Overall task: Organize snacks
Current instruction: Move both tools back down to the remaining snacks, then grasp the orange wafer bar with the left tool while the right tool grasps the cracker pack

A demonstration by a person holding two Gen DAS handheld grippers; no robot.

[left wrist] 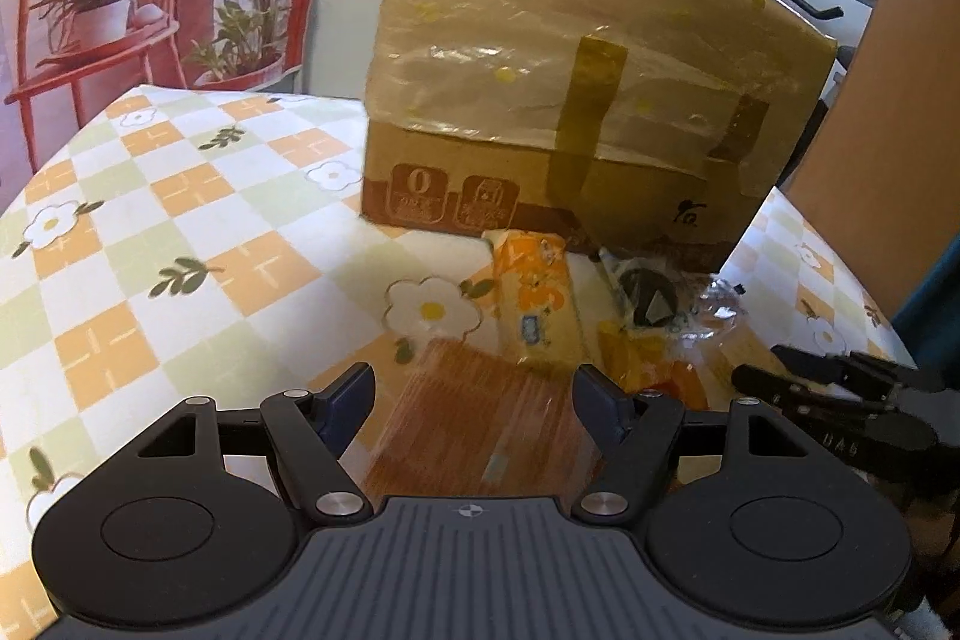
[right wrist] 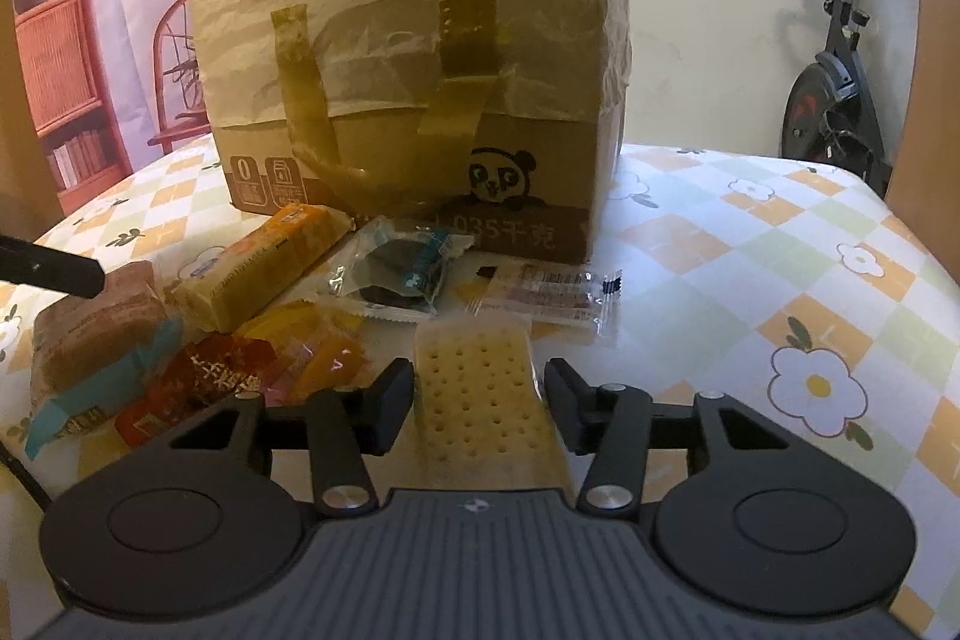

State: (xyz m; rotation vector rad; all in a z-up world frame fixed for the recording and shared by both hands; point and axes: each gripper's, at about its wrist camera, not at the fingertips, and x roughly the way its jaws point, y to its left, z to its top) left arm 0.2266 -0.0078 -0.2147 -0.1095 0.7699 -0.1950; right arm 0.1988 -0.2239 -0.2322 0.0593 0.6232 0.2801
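Your biggest risk sits with the right gripper (right wrist: 478, 403): its 2 fingers are spread on either side of the cracker pack (right wrist: 486, 400), and I judge a hard squeeze would crack the thin biscuits, while a shallow bite on the slick wrapper could let it slide out. The orange and red packets (right wrist: 240, 376) lie just beside the left finger, so a crooked approach could drag them along.

Your left gripper (left wrist: 474, 391) is also spread, held low over the brown cake pack (left wrist: 480, 424); the soft cake would crush under too much pressure. The 2 tools are near each other, so a sideways swing could knock them together or scatter the pile.

Both grippers point forward toward the taped cardboard box (right wrist: 414, 64), level with the checked tablecloth (right wrist: 780, 280). The snacks lie loose in front of the box: the yellow cake bar (right wrist: 264, 262), the dark cookie pack (right wrist: 402, 268) and a clear wafer pack (right wrist: 552, 295).
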